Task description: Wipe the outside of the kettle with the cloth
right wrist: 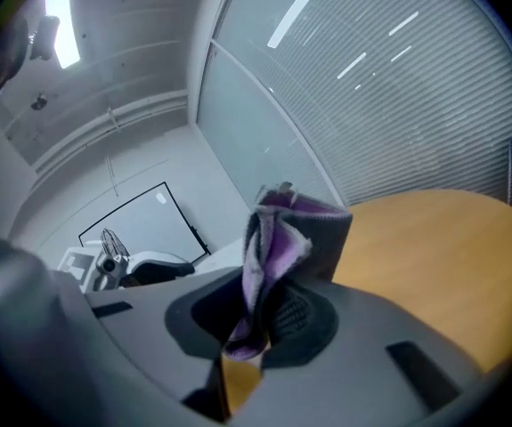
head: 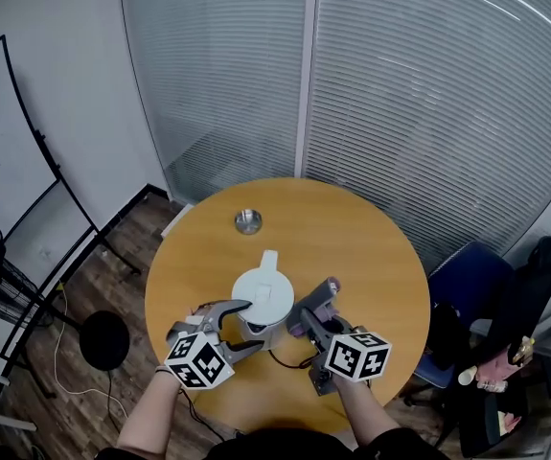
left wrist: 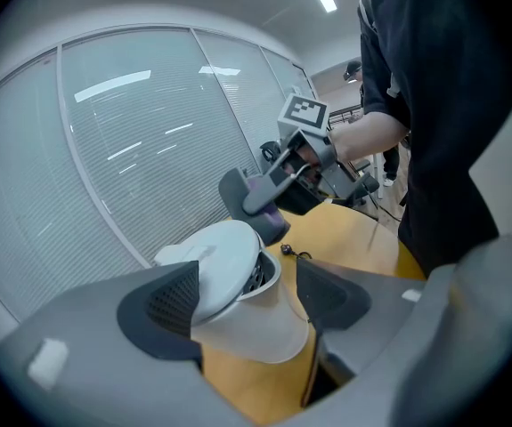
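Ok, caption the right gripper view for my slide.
Right gripper shut on the purple cloth, wooden table beyond.

text: nothing legible right now | signs: black-and-white square-patterned marker cube (head: 198, 359) on the left gripper (head: 241, 326), coded squares only, no letters | second marker cube (head: 356, 355) on the right gripper (head: 315, 305), same coded squares | brands, numbers: none readable
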{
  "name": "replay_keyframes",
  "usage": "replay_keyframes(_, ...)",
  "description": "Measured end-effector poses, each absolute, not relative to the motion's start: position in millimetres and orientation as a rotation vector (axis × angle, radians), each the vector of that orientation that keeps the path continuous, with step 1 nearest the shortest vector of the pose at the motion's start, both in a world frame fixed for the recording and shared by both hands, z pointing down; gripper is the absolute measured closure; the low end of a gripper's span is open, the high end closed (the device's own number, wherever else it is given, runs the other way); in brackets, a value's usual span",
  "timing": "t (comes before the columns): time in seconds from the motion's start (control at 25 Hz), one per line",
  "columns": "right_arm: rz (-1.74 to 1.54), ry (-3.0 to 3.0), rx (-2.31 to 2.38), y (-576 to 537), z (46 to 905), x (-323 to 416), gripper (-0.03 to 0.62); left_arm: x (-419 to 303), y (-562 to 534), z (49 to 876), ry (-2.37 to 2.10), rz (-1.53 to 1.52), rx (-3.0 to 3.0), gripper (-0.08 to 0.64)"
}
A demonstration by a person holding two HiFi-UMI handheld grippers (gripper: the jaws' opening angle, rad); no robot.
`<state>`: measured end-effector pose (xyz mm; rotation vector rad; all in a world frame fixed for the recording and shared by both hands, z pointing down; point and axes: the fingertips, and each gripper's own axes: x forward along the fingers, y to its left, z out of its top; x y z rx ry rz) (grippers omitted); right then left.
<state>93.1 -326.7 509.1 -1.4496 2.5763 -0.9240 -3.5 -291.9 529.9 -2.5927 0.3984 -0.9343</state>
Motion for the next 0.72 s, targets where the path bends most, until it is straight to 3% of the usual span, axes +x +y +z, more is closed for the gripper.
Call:
replay_keyframes(0.48,-1.330,2.506,-1.670,-330.1,665.8,87.2,0.551,-3.1,-292.2,527.0,0.450,-0.901,-2.641,0.229)
replay_keyframes(0.72,-1.390,2.500,-1.657,-326.0,683.8,88.6,0.551,-2.2,-289.9,527.2,0.437,-0.919,-2.636,0.229)
